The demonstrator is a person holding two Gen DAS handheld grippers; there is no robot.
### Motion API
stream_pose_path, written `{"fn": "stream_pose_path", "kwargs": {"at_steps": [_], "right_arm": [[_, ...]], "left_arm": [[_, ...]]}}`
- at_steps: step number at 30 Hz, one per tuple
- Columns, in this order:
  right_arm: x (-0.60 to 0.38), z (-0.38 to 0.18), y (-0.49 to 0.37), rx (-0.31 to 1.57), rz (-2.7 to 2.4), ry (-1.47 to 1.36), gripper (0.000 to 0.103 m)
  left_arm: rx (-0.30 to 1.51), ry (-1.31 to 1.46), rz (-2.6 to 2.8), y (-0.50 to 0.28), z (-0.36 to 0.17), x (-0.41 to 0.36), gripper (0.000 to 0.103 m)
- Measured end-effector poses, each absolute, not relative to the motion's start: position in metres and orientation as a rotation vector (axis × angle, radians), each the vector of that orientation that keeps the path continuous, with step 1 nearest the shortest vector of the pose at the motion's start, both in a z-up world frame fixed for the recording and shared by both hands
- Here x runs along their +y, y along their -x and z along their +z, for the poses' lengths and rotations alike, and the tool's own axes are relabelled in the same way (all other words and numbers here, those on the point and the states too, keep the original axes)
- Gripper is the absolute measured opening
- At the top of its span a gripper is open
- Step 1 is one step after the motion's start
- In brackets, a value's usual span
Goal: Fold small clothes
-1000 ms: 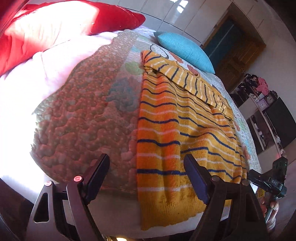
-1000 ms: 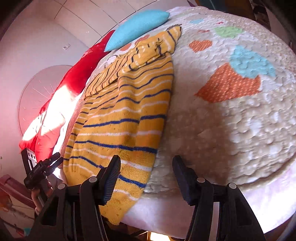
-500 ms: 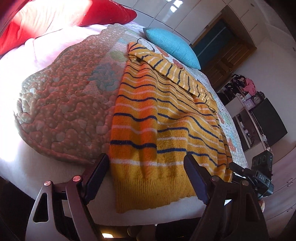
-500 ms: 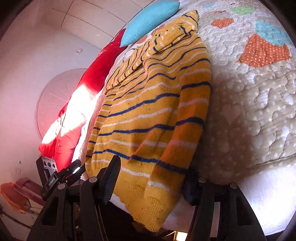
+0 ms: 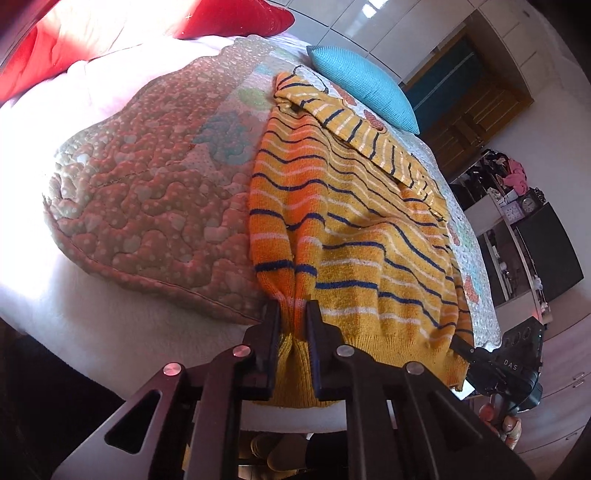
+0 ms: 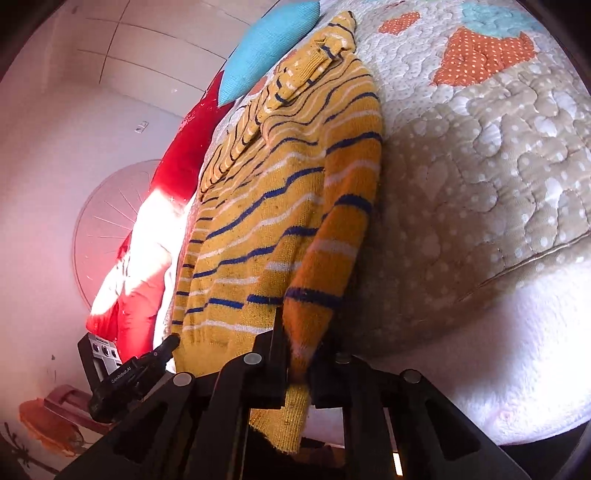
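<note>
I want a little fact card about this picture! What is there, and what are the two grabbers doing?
garment: yellow striped sweater, lying on the quilt, hem at the bed's near edge
left gripper: shut on the sweater's hem, left corner
right gripper: shut on the hem, right corner
sleeve: folded across the upper part
pillows: blue cushion, red pillow at the far end

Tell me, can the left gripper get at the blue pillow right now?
Probably not. The left gripper is shut on the sweater's hem at the near edge of the bed, and the blue pillow lies at the far end, beyond the whole sweater.
</note>
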State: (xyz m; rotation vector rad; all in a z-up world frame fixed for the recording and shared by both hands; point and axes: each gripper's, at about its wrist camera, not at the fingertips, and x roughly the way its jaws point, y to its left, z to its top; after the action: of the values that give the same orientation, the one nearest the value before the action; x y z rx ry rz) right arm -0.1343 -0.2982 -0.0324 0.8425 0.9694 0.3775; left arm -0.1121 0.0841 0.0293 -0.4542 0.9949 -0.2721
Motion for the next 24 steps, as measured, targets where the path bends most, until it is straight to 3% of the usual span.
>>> {"fn": "stream_pose_path", "kwargs": {"at_steps": [2,3,4,14,17,19,21,24], "right_arm": [[-0.300,-0.025,0.141,0.963,0.408,-0.839,0.009],[-0.300,-0.021,0.146,0.961,0.420,-0.830,0.009],[-0.302,-0.017,0.154,0.958,0.432,-0.822,0.008],[-0.318,-0.022,0.179,0.992,0.351,-0.748,0.008],[-0.317,-0.027,0.178,1.013,0.329,-0.724,0.012],[-0.313,-0.026,0.177,1.013,0.317,-0.692,0.012],[-0.310,-0.022,0.178,1.006,0.306,-0.643,0.013],[-0.306,-0.019,0.177,1.006,0.300,-0.608,0.025]], "left_arm": [[0.974,0.443,-0.274,0.122,0.041,0.085,0.011],[0.966,0.442,-0.275,0.128,0.047,0.086,0.002],[0.962,0.441,-0.283,0.136,0.052,0.087,0.000],[0.971,0.417,-0.215,0.155,0.047,0.104,0.002],[0.974,0.415,-0.170,0.148,0.041,0.110,0.021],[0.966,0.373,-0.111,0.146,0.042,0.110,0.048],[0.950,0.310,-0.064,0.144,0.045,0.106,0.053],[0.948,0.204,-0.027,0.136,0.048,0.094,0.059]]}}
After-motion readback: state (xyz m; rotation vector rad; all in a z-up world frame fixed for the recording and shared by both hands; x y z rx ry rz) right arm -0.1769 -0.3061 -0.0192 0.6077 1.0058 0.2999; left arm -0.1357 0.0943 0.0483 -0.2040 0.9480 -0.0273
